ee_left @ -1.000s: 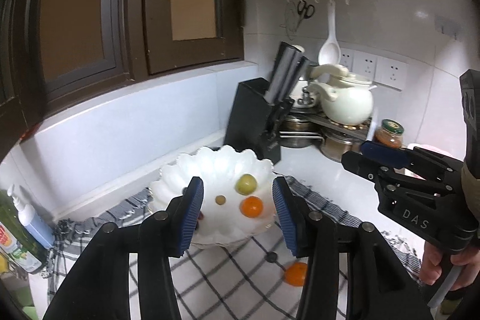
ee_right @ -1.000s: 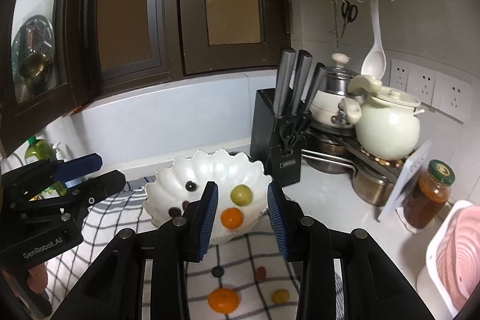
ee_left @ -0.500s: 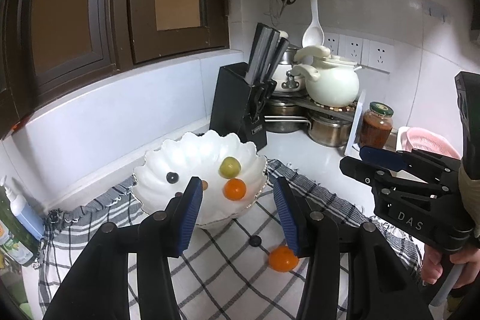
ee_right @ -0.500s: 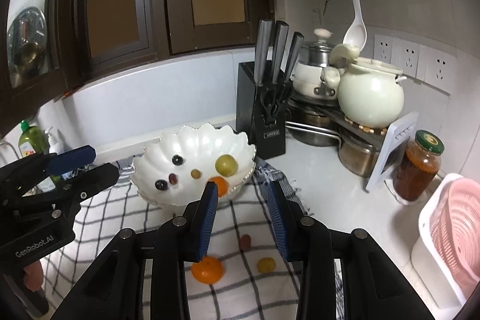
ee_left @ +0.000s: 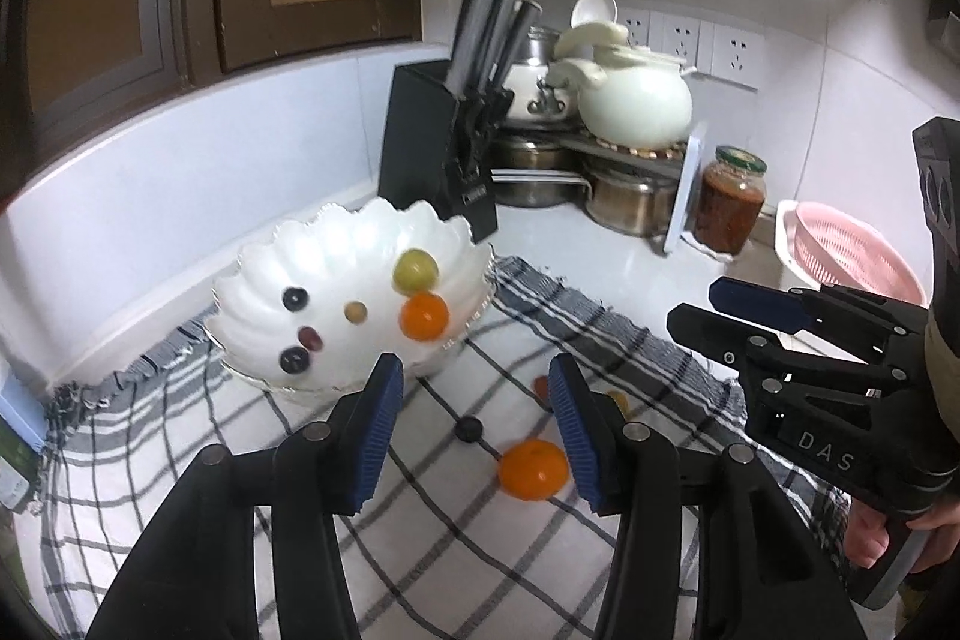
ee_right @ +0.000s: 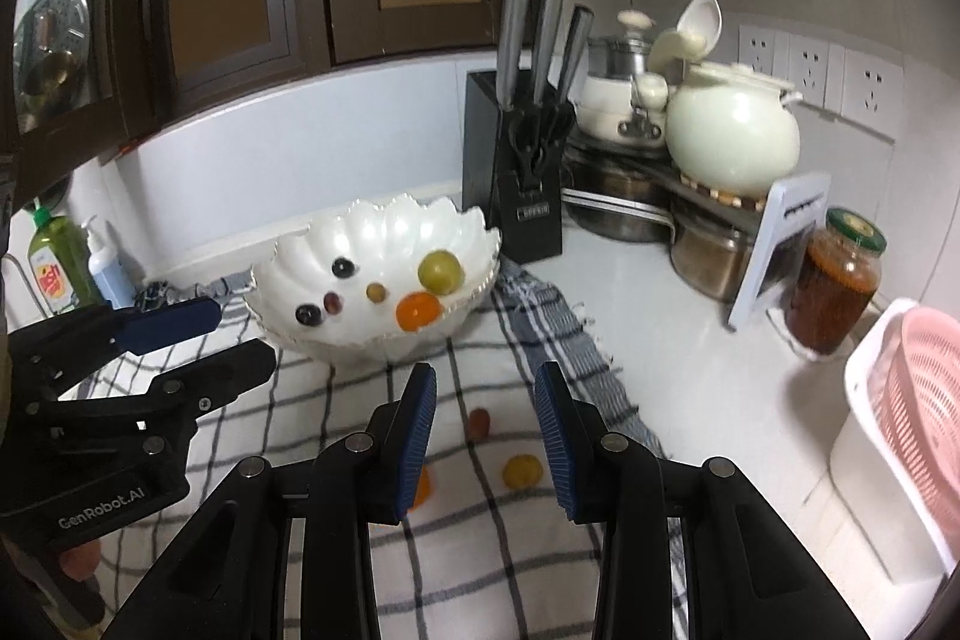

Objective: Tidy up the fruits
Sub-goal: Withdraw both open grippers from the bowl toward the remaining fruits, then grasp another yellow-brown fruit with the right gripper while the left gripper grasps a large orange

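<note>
cloth: checked dish towel (ee_left: 372, 538) spread over white counter, under the bowl and loose fruit
bowl: white scalloped bowl (ee_left: 336, 256) at 11 o'clock of L gripper, on towel's far part; knife block (ee_left: 441, 148) just behind it at 1 o'clock
L gripper (ee_left: 474, 427): jaws apart, just been opening a bit wider, nothing betw. them; hovers above towel
R gripper (ee_right: 485, 436): jaws apart, empty; above towel, at 3 o'clock of L gripper
fruit in bowl: green plum (ee_right: 440, 271) touching orange (ee_right: 418, 311) on bowl's right side; small tan fruit (ee_right: 376, 291) mid-bowl; 3 dark grapes, e.g. (ee_right: 343, 268), on left side
loose mandarin (ee_left: 533, 469): on towel, just inside L gripper's right finger, 5 o'clock of bowl
loose yellow fruit (ee_right: 522, 471): on towel, near R gripper's right finger
loose red fruit (ee_right: 479, 421): on towel betw. R fingers as seen, well below them
loose dark grape (ee_left: 468, 428): on towel, 10 o'clock of mandarin, apart from it
</note>
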A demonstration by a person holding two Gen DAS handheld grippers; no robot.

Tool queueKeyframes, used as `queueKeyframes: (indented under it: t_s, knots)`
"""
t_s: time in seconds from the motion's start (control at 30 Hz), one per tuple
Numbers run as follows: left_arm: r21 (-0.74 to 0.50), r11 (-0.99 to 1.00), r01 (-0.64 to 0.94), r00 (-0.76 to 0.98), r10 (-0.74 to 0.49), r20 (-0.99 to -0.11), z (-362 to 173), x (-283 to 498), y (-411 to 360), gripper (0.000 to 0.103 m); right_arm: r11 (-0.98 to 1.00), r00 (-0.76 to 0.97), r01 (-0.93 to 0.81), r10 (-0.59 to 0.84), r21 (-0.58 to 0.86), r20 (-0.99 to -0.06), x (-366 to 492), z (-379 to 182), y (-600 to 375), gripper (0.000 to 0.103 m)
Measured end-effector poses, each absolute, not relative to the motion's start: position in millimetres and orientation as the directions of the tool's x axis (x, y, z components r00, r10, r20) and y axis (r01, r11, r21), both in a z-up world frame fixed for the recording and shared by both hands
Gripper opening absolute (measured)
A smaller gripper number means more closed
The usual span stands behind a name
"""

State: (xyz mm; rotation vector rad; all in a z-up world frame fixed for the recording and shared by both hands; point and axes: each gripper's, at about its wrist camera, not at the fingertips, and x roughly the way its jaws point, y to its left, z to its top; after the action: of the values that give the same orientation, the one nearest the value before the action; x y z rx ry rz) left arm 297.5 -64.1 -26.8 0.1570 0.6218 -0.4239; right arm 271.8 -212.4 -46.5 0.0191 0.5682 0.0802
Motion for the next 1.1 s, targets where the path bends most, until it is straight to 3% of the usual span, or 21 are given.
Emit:
queueKeyframes:
  t_s: [0.5,1.1]
  knots:
    - [0.006,0.875,0.483,0.635,-0.346,-0.691,-72.2,305.0,-83.9,0.053,0.997,0.753,-0.036,0.067,0.061,-0.654,284.4,-99.3,-222.8,0.036]
    - [-0.045,0.847,0.53,0.521,-0.367,-0.77,-116.0,319.1,-99.6,0.056,0.997,0.691,-0.027,0.069,0.07,-0.719,312.7,-138.1,-230.3,0.036]
